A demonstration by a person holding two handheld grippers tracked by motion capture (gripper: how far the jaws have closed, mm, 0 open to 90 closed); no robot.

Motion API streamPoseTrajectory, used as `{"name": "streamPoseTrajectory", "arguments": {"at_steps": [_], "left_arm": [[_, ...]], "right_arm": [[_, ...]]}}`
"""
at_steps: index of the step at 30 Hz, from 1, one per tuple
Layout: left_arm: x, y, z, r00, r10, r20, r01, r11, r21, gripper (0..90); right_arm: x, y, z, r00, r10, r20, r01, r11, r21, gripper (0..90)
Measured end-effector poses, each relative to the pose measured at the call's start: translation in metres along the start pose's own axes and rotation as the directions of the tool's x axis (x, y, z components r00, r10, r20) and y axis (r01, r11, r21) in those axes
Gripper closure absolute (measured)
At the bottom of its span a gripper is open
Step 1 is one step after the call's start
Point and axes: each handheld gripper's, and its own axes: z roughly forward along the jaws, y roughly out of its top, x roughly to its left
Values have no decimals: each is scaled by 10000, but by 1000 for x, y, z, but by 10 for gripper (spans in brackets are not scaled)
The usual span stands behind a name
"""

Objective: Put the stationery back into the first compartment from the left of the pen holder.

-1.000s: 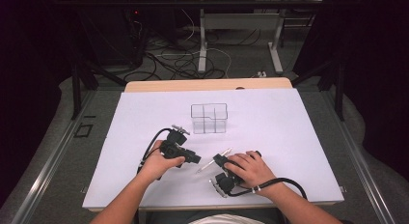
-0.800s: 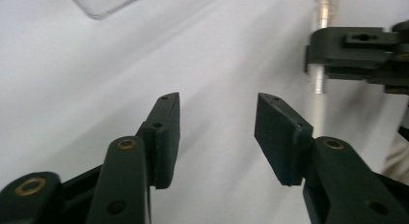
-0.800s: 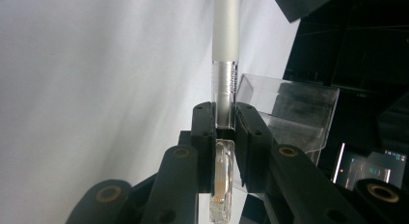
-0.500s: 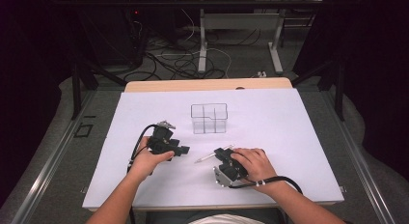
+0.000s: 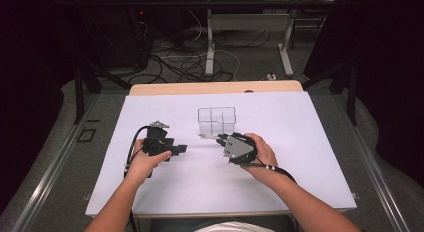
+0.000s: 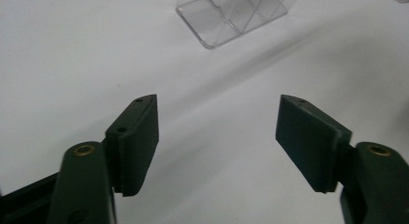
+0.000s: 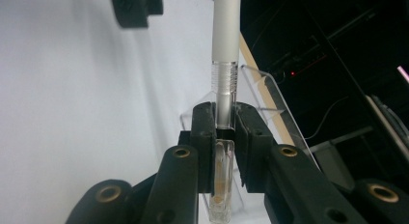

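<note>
Right claw (image 7: 223, 132) clenched on pen (image 7: 225, 50), carried toward the clear divided organizer (image 5: 216, 121) probably for slotting in; left claw (image 6: 217, 142) released, idle.

The pen (image 7: 225, 50) has a white barrel and a clear, ribbed grip section. The right gripper (image 7: 225, 137) is black, with brass-coloured rivets and a grey plate (image 5: 239, 149) on top. The left gripper (image 6: 217, 137) is black as well. The divided box (image 5: 216, 121) is clear plastic. The table (image 5: 300, 157) is white, its far edge (image 5: 215, 88) pale wood.
</note>
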Motion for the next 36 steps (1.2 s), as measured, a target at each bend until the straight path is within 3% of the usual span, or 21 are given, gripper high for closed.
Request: {"name": "streamPoseTrajectory", "arguments": {"at_steps": [5,8,12,16,21,25,26,28,30,34,35,36], "left_arm": [[4,0,-1,9995,-103,-295,95,9995,-292,192],[6,0,-3,9992,-134,-369,117,9989,-449,166],[7,0,-5,9983,185,-559,-217,9982,-560,155],[6,1,-5,9973,366,-629,-410,9967,-704,92],[5,1,-4,9958,296,-865,-354,9971,-667,60],[7,1,-5,9950,163,-988,-235,9971,-725,55],[7,1,-5,9948,139,-1007,-219,9966,-791,44],[8,0,-4,9941,133,-1079,-216,9968,-765,10],[8,-1,-4,9935,215,-1120,-307,9962,-814,1],[9,-1,-4,9924,248,-1202,-358,9953,-902,1],[9,-1,-3,9916,313,-1253,-432,9947,-932,1],[9,-2,-3,9918,329,-1235,-448,9945,-944,1]], "right_arm": [[-17,9,7,9886,1500,-95,-1502,9860,-717,796],[-26,13,11,9715,2358,-232,-2370,9665,-986,796],[-37,18,18,9494,3130,-250,-3130,9370,-1554,797],[-46,22,27,9126,4073,-351,-4058,8921,-1988,797],[-59,25,40,8642,5019,-354,-4954,8366,-2338,797],[-65,25,51,8361,5477,-321,-5378,8068,-2447,797],[-66,25,54,8355,5486,-301,-5373,8042,-2541,797],[-65,25,59,8143,5797,-287,-5675,7848,-2491,796],[-65,23,63,8045,5934,-246,-5799,7758,-2487,796],[-65,18,70,7727,6346,-133,-6180,7473,-2442,796],[-65,17,72,7669,6416,-128,-6240,7408,-2488,797],[-66,16,73,7674,6412,-71,-6217,7412,-2533,796]]}}
